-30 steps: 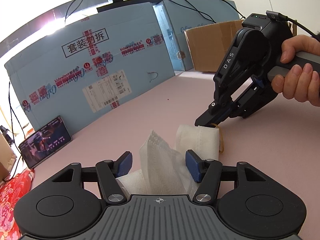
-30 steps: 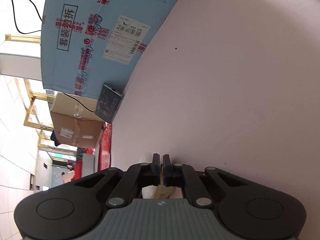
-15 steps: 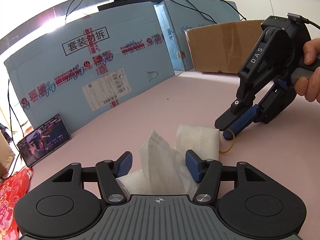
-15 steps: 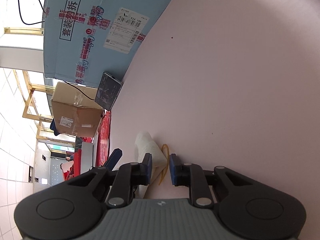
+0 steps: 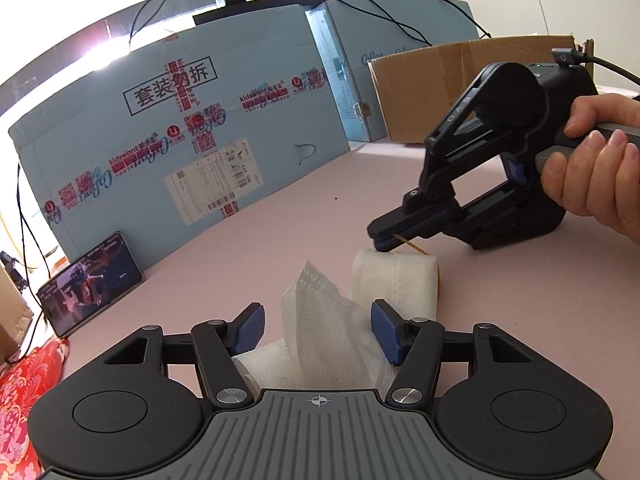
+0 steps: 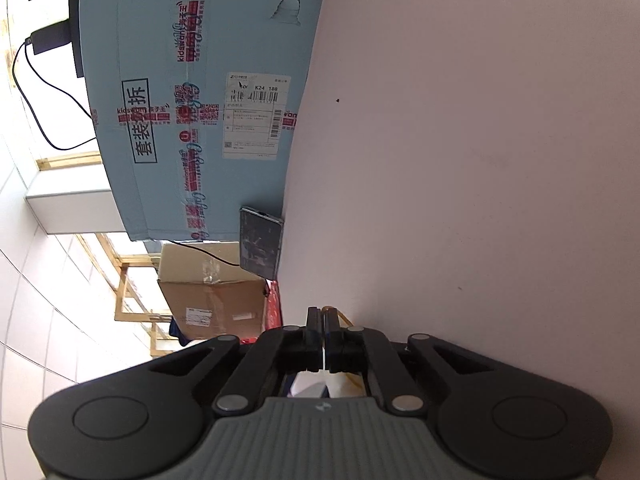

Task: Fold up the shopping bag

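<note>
Left gripper (image 5: 318, 332) sits with fingers apart around the rolled bag (image 5: 394, 282) on the pink table (image 5: 500, 320) (pads don't look pressed in). Right gripper (image 5: 386, 240) is pinched shut on the rubber band (image 5: 416, 246), so banding-the-roll stage; next it needs stretching over the roll's end.

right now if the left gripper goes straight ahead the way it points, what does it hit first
The left gripper would first meet the white shopping bag, whose upstanding flap already sits between its open fingers; the rolled end lies just beyond.
</note>
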Action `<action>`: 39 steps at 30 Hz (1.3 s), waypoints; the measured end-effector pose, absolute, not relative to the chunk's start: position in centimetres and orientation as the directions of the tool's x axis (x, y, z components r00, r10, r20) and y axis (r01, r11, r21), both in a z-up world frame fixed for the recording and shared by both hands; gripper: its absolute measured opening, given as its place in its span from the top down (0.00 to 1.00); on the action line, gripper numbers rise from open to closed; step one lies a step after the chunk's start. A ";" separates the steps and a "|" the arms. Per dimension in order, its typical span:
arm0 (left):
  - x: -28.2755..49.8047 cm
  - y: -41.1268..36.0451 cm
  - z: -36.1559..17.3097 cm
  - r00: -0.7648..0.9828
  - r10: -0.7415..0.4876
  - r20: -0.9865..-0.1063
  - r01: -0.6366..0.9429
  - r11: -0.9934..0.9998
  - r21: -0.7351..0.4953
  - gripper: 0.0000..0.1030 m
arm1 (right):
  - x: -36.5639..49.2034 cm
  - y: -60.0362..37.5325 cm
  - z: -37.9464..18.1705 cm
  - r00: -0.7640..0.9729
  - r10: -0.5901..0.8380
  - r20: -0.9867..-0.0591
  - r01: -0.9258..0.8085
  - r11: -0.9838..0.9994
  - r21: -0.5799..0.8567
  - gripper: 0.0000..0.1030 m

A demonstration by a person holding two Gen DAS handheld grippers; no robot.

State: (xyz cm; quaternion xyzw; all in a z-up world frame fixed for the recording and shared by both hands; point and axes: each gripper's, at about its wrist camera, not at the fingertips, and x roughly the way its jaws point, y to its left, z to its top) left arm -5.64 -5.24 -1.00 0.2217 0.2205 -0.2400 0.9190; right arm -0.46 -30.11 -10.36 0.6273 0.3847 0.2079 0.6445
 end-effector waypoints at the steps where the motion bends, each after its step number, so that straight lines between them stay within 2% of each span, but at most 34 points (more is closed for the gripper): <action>1: -5.7 -5.3 -1.0 0.788 -0.342 -0.511 0.538 0.786 0.304 0.44 | -0.2 -29.8 -10.4 0.616 0.754 -0.230 0.214 0.120 0.969 0.99; 6: -6.0 -5.6 -1.1 0.796 -0.334 -0.505 0.534 0.779 0.329 0.44 | 1.9 -28.3 -10.2 0.586 0.767 -0.262 0.250 0.137 0.959 0.98; 12: -6.5 -6.2 -1.3 0.811 -0.320 -0.489 0.527 0.762 0.375 0.45 | 6.1 -26.9 -7.4 0.463 0.738 -0.491 0.240 0.429 0.871 0.95; 15: -7.3 -6.9 -1.6 0.827 -0.311 -0.468 0.523 0.730 0.439 0.50 | 8.2 -25.6 -5.6 0.356 0.724 -0.591 0.149 0.581 0.800 0.97; 17: -7.8 -7.4 -1.9 0.841 -0.300 -0.450 0.513 0.707 0.487 0.50 | 9.5 -24.0 -3.9 0.267 0.689 -0.674 0.043 0.690 0.723 0.97; 21: -7.3 -6.9 -1.6 0.829 -0.315 -0.463 0.526 0.722 0.451 0.50 | 9.2 -20.1 -1.2 0.166 0.618 -0.769 -0.143 0.786 0.601 0.94; 22: -7.2 -6.7 -1.6 0.824 -0.320 -0.467 0.530 0.727 0.437 0.50 | 8.8 -19.5 -0.6 0.170 0.609 -0.775 -0.172 0.793 0.585 0.94; 25: -6.9 -6.4 -1.4 0.817 -0.328 -0.475 0.536 0.735 0.416 0.50 | 7.2 -20.6 1.0 0.285 0.671 -0.684 -0.206 0.740 0.640 0.95; 28: -6.3 -5.8 -1.1 0.804 -0.341 -0.488 0.544 0.752 0.371 0.48 | 5.8 -23.6 1.4 0.382 0.706 -0.597 -0.149 0.684 0.714 0.96; 31: -4.8 -4.4 -0.7 0.769 -0.372 -0.520 0.561 0.784 0.267 0.43 | 3.7 -27.2 0.3 0.456 0.715 -0.530 -0.050 0.615 0.787 0.96; 35: -2.6 -2.8 0.0 0.716 -0.416 -0.561 0.588 0.792 0.163 0.38 | 1.1 -29.9 -2.4 0.462 0.689 -0.559 0.066 0.602 0.796 0.95; 39: -2.1 -1.5 1.7 0.697 -0.453 -0.555 0.599 0.794 0.104 0.36 | -0.4 -30.4 -5.2 0.431 0.700 -0.569 0.122 0.579 0.806 0.96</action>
